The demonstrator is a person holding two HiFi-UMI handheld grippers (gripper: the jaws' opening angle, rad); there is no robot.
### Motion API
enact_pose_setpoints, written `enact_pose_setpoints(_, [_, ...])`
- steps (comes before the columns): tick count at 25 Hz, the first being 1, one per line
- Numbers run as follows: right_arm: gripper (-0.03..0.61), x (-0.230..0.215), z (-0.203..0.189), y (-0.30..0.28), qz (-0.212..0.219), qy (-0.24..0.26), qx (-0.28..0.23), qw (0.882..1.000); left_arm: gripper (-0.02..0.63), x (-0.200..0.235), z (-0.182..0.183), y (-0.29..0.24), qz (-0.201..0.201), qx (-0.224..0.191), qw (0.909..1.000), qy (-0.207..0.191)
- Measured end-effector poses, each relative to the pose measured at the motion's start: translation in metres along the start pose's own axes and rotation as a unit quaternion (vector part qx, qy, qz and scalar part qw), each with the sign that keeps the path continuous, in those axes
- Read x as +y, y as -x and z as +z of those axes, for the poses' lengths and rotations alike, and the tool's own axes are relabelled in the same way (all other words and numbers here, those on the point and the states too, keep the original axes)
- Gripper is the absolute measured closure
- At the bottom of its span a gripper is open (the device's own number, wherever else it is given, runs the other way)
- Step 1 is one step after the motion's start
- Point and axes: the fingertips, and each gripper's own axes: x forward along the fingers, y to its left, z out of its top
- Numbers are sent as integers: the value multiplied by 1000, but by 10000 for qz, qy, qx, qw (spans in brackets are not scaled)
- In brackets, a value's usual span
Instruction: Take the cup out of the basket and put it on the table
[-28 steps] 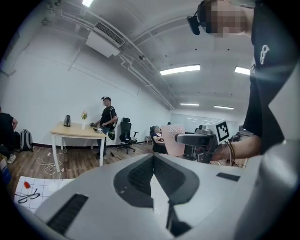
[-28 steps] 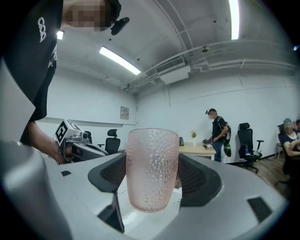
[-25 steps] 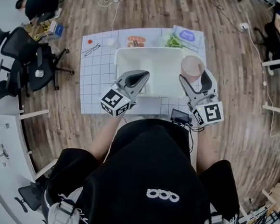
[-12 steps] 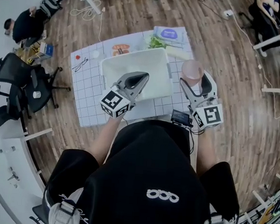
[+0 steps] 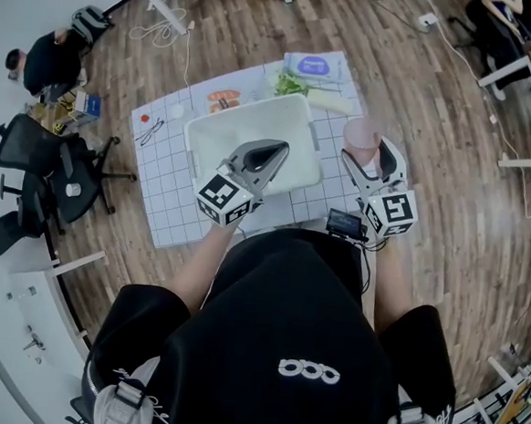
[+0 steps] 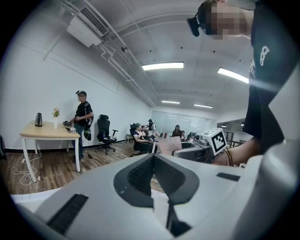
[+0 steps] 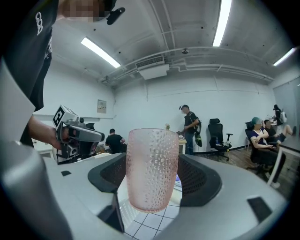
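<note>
**Obs:** Where is the cup (image 5: 361, 134) relative to the basket (image 5: 240, 122)?

**Op:** Outside it. In the head view I see the cup just right of the basket's right rim, right of centre in the frame, over the gridded desk (image 5: 161, 198). My right gripper (image 5: 369, 153) is pinching it, one jaw on each side of the lower body. The right gripper view shows the cup (image 7: 152, 168) upright, long axis vertical, with grid squares visible under its base. It looks to be hanging clear of the desk, but I cannot confirm the gap.

**Obs:** So which way does the next move go?

**Op:** My judgement: straight down. The free desk lies directly below the cup, so no sideways travel is needed. The right arm reaches forward with the gripper level, which suits a vertical set-down.

**Obs:** And the left side?

**Op:** The left gripper (image 5: 269, 149) has its jaws pressed together on nothing and hovers above the basket's near edge, well apart from the cup. The right hand is the nearer one.
</note>
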Motion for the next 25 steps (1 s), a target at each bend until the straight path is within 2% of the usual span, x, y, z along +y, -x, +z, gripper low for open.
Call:
enact_pose_setpoints(11, [258, -17, -104, -23, 106, -289, 1091, 9936, 605, -6, -5, -16, -12, 105, 9999, 38])
enact_pose_setpoints(16, [258, -17, -133, -27, 205, -372, 1389, 9894, 604, -2, -7, -17, 77, 132, 9999, 68])
enact_pose_setpoints(21, [258, -19, -164, -39, 322, -408, 1723, 9837, 606, 1, -10, -18, 169, 163, 9997, 103])
enact_pose_setpoints(25, [258, -14, -196, -54, 476, -348, 2154, 9747, 606, 0, -15, -21, 225, 194, 9994, 164])
